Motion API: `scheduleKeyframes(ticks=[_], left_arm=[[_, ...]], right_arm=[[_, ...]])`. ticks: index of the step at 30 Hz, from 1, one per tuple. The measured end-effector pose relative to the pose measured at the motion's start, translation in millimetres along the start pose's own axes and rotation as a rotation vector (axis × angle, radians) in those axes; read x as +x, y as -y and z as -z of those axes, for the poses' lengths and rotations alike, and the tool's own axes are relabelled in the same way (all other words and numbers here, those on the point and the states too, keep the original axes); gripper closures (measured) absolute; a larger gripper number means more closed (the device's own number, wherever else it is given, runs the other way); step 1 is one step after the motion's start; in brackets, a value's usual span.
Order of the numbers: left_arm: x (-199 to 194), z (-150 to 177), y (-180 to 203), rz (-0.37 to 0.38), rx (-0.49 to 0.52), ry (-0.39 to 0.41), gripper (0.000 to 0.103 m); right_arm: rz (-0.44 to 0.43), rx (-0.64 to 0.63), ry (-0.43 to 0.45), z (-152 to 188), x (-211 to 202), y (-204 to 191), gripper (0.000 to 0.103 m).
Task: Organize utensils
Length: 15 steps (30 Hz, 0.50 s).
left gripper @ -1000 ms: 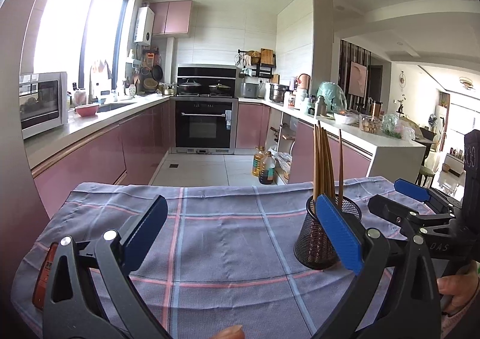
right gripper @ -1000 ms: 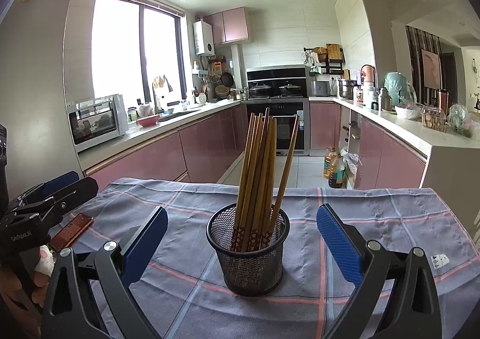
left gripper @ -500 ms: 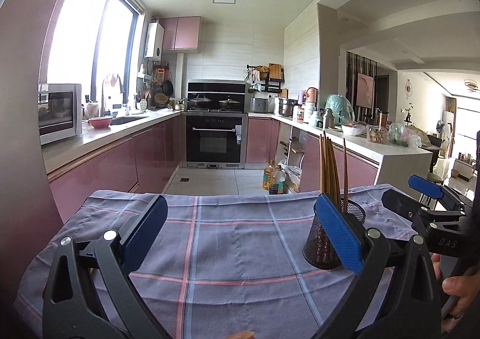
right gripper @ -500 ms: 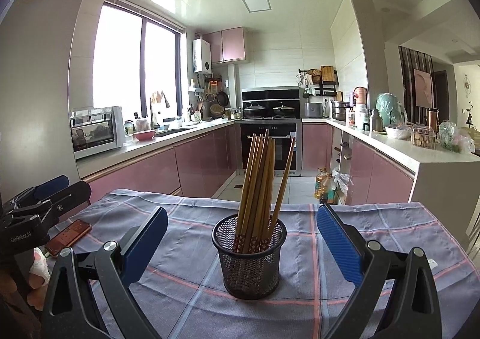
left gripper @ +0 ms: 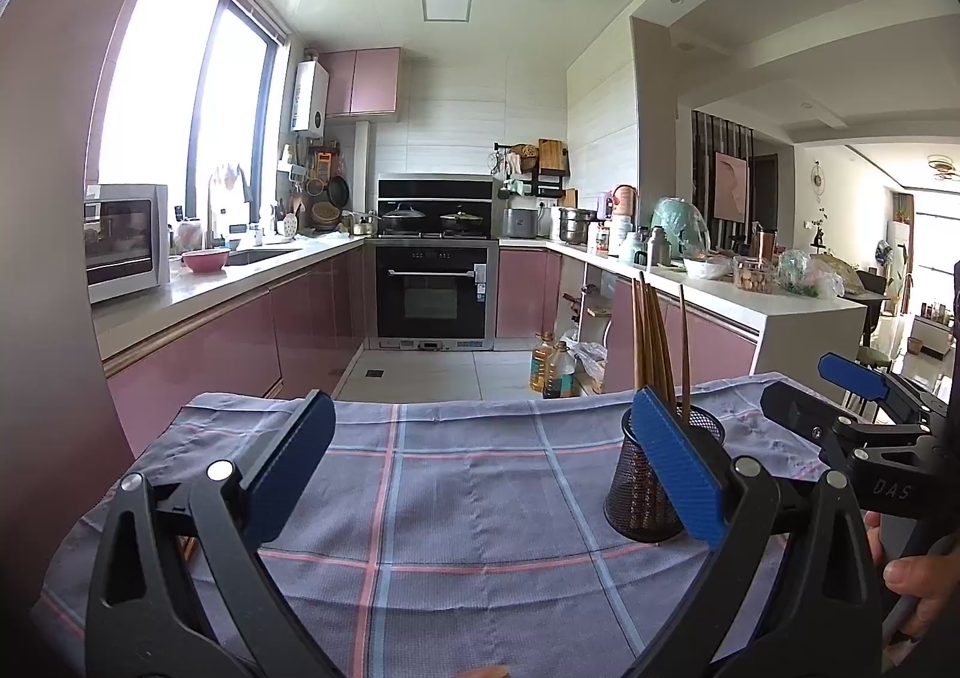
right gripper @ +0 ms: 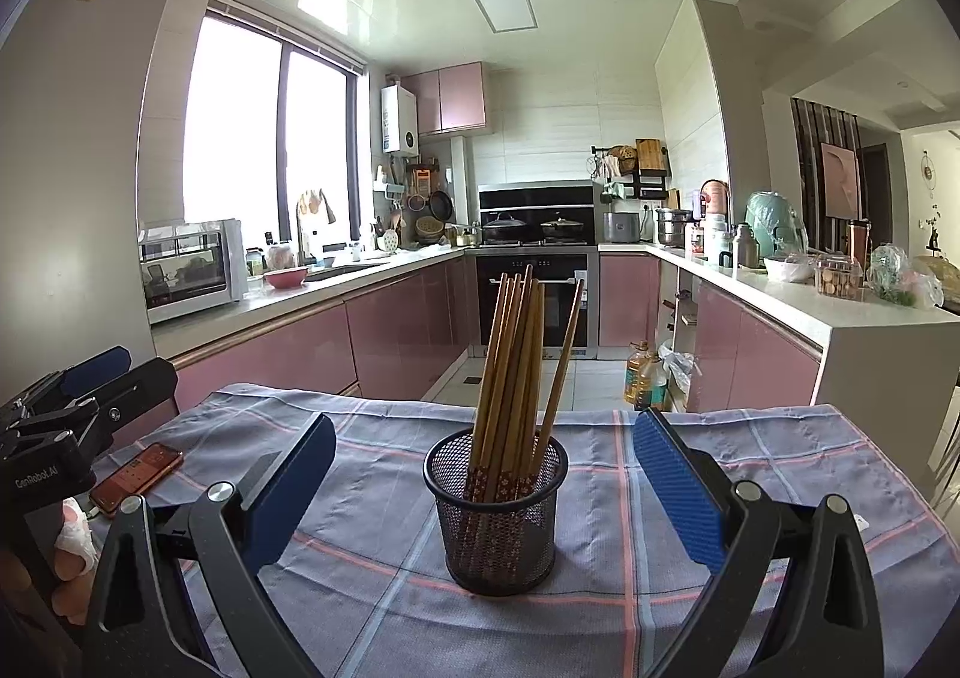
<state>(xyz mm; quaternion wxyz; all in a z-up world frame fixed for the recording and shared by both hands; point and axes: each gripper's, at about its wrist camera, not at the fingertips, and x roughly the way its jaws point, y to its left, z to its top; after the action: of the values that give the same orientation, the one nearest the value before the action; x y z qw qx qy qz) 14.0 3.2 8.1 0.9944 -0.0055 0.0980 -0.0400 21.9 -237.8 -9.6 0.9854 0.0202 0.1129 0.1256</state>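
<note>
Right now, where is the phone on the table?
The phone lies flat on the checked cloth at the left of the right wrist view, left of the mesh holder and just beyond the left gripper.

The desk is covered edge to edge by a grey-blue checked cloth with pink and pale blue lines; its far edge hangs slightly rumpled. Standing upright on the cloth near the middle is a black wire-mesh holder, its base flat on the fabric, containing a bundle of wooden chopsticks that lean against its rim. At the left side of the desk a phone in an orange-red case lies flat, screen up, well apart from the holder.
</note>
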Motion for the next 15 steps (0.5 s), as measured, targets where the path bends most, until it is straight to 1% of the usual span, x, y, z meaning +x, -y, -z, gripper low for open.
scheduleKeyframes(ticks=[15], left_arm=[[0.0, 1.3, 1.2, -0.003, -0.003, -0.008, 0.006]], right_arm=[[0.008, -0.006, 0.02, -1.9, -5.1, -1.7, 0.007]])
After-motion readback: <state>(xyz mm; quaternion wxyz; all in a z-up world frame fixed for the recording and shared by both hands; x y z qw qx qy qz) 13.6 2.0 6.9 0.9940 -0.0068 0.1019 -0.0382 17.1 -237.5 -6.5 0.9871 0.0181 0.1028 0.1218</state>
